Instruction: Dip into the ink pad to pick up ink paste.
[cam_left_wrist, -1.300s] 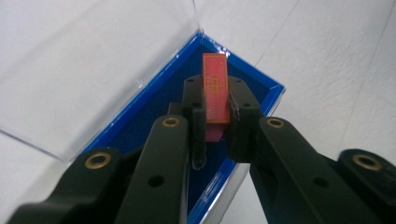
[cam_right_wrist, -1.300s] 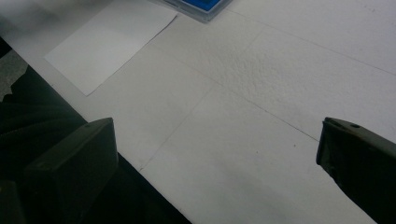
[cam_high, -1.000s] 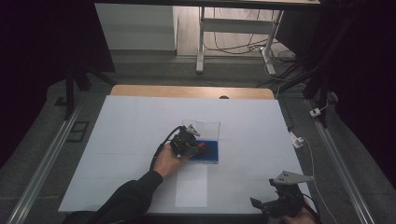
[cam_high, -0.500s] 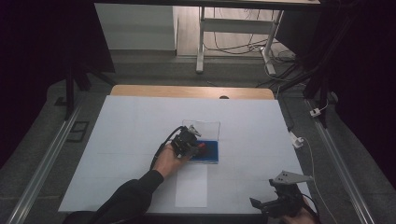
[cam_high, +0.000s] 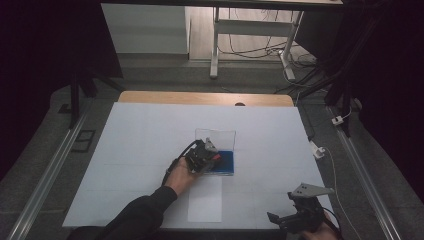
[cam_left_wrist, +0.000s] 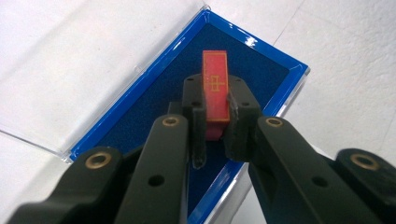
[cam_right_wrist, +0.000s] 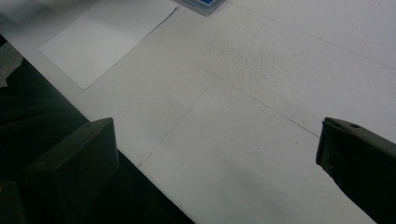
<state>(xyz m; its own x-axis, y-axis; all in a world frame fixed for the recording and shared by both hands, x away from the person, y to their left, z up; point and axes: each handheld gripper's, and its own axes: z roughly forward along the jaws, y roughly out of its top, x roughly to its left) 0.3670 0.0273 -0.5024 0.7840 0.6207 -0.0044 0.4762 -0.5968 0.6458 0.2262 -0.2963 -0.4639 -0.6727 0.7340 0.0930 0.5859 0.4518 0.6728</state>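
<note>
In the left gripper view a small red block (cam_left_wrist: 215, 88) with a gold pattern stands between the black jaws of my left gripper (cam_left_wrist: 217, 126), which is shut on it just above the dark blue lining of an open case (cam_left_wrist: 154, 98). The case's clear lid (cam_left_wrist: 79, 60) lies flat beside it. From the high view, the left gripper (cam_high: 212, 157) sits over the blue case (cam_high: 226, 162) at mid-table, the clear lid (cam_high: 216, 136) standing behind it. My right gripper (cam_high: 287, 220) rests near the table's front right edge, its jaws wide apart over bare white surface.
A white paper sheet (cam_high: 206, 200) lies in front of the case, also seen as a white sheet (cam_right_wrist: 107, 37) from the right gripper. The white tabletop (cam_high: 140, 135) has a wooden strip (cam_high: 205, 98) at the back. A white cable plug (cam_high: 318, 150) lies off the right edge.
</note>
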